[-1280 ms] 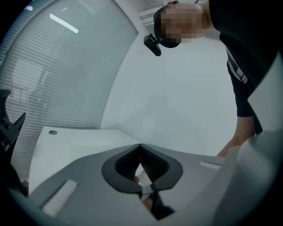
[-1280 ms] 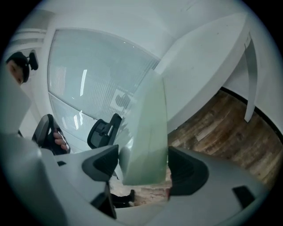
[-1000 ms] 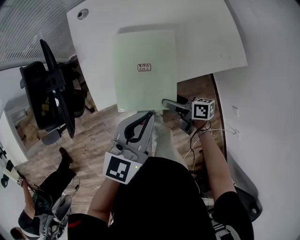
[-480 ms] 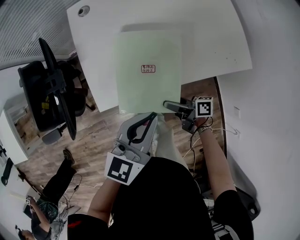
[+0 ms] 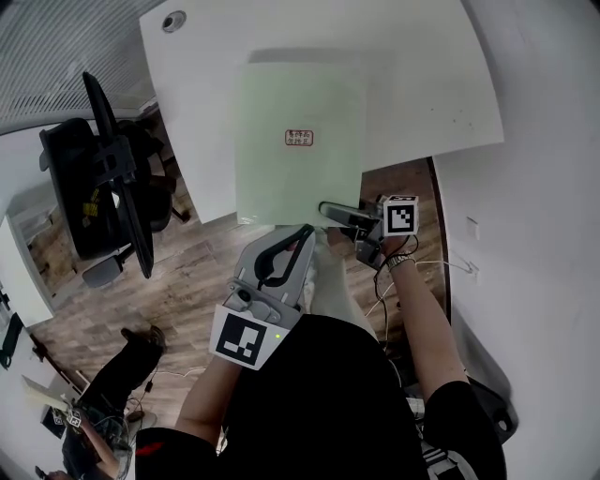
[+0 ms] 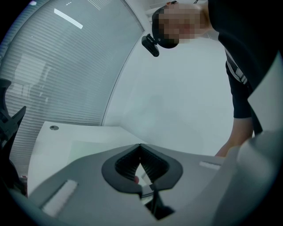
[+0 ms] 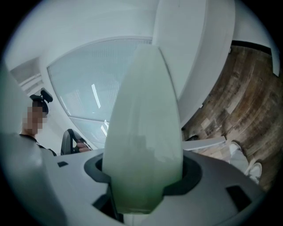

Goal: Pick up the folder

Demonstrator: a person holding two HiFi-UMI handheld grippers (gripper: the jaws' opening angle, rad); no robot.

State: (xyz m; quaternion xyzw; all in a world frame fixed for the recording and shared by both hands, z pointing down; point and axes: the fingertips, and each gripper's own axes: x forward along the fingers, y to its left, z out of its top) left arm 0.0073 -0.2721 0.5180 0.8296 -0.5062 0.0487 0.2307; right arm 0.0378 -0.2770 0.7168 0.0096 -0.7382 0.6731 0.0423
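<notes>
A pale green folder [image 5: 298, 103] with a small label [image 5: 299, 138] lies flat on the white table [image 5: 422, 84], its near edge sticking out past the table's front. My right gripper [image 5: 333, 214] is at the folder's near right corner, jaws wide with the edge between them. They have just been closing a little. In the right gripper view the folder [image 7: 146, 132] fills the gap edge-on. My left gripper [image 5: 302, 231] hangs just below the folder's near edge, shut and empty. Its fingertips [image 6: 140, 145] meet in the left gripper view.
A black office chair [image 5: 103, 178] stands to the left of the table. Wood floor [image 5: 187, 281] lies below the table's front edge, with another person [image 5: 122, 366] at the lower left. A white wall runs along the right side. A round cable hole [image 5: 173, 21] sits in the table's far left corner.
My right gripper has slid a little to the left, further onto the folder's near right corner, and rolled slightly. The left gripper has stayed put. The person at lower left has shifted.
</notes>
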